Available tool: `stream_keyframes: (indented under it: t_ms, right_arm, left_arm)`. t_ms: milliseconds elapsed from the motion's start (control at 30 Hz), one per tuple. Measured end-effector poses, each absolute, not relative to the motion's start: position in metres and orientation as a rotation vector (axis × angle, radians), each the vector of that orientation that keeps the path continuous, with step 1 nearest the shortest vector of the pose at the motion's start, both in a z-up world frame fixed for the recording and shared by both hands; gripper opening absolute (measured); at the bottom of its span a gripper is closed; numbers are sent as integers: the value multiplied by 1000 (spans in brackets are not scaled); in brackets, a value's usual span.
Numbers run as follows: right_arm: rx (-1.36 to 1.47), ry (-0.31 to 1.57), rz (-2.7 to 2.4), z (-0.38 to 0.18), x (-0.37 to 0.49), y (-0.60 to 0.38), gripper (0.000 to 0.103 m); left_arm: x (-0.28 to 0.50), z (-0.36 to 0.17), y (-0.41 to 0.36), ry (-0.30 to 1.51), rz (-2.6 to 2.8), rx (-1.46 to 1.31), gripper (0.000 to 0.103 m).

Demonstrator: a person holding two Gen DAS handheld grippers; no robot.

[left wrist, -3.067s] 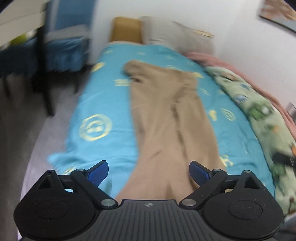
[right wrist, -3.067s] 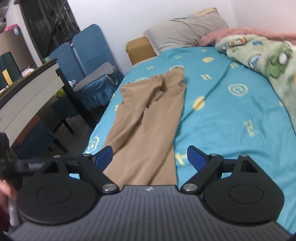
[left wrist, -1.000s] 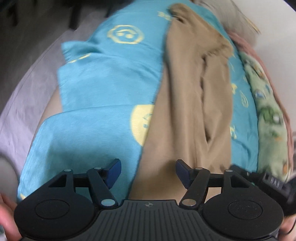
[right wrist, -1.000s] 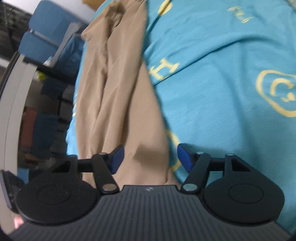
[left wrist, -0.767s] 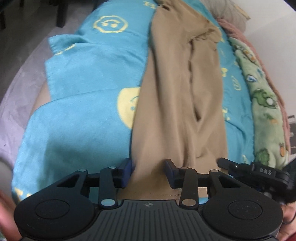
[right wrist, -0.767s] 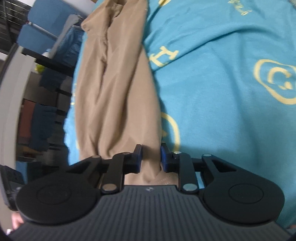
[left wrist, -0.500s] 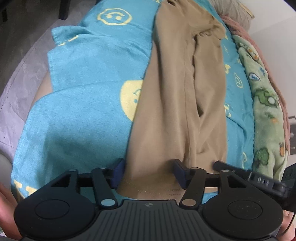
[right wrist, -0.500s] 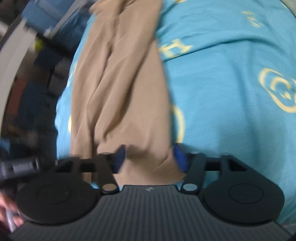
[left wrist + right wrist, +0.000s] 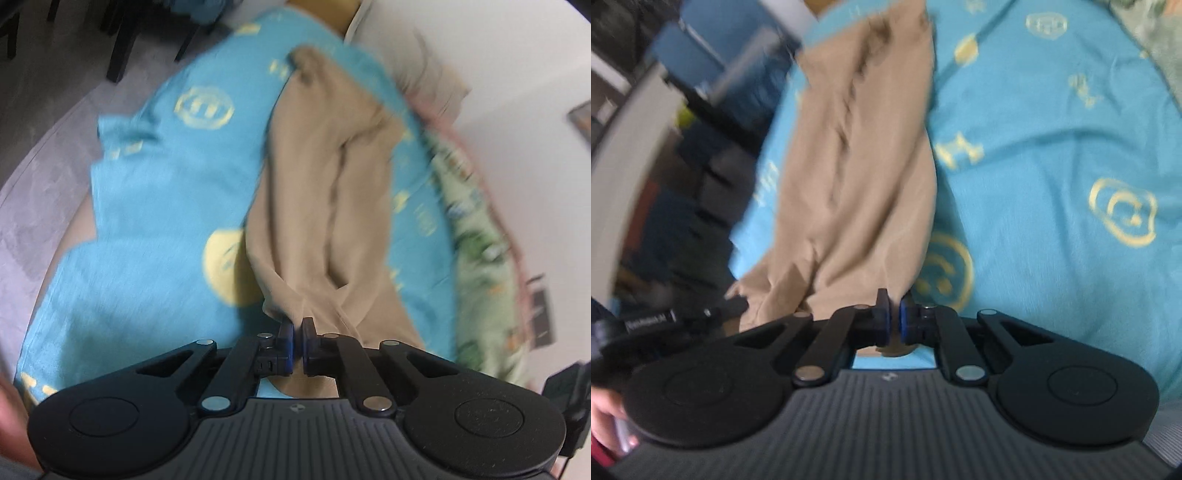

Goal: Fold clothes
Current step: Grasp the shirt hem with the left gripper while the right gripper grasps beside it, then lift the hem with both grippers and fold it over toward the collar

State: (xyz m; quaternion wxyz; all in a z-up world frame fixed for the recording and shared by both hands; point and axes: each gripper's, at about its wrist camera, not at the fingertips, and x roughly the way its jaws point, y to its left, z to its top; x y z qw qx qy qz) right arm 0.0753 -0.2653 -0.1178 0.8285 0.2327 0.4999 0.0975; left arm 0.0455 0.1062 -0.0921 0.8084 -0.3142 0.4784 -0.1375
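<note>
Tan trousers lie lengthwise on a bed covered by a turquoise sheet with yellow prints. In the left wrist view my left gripper is shut on the left corner of the trousers' near hem, and the cloth rises in a pulled ridge from the pads. In the right wrist view the same trousers stretch away, and my right gripper is shut on the hem's right corner. The near hem is lifted off the sheet. Both views are blurred.
A green patterned blanket and a grey pillow lie along the bed's far right side. Dark chair legs stand on the grey floor at left. A desk edge and blue chairs are left of the bed.
Both grippers stood open around the trousers' near hem half a second ago; now both are shut on it and have risen, lifting the hem off the sheet.
</note>
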Motion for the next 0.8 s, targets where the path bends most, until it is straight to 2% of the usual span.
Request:
stream_keyframes:
  t_ms: [233, 333, 567, 667, 800]
  right_arm:
    - [554, 810, 241, -16, 50, -284, 7]
    - [551, 756, 256, 2, 30, -284, 7]
    - [588, 756, 295, -11, -56, -294, 7]
    - [624, 780, 301, -23, -76, -298, 7]
    - [626, 769, 276, -21, -60, -296, 7]
  left_arm:
    - [34, 7, 101, 803, -344, -728, 4]
    - [5, 23, 103, 784, -354, -729, 4]
    - [-88, -4, 105, 885, -357, -752, 4]
    - [-92, -10, 104, 902, -354, -749, 4]
    - [-68, -6, 99, 896, -337, -718, 4]
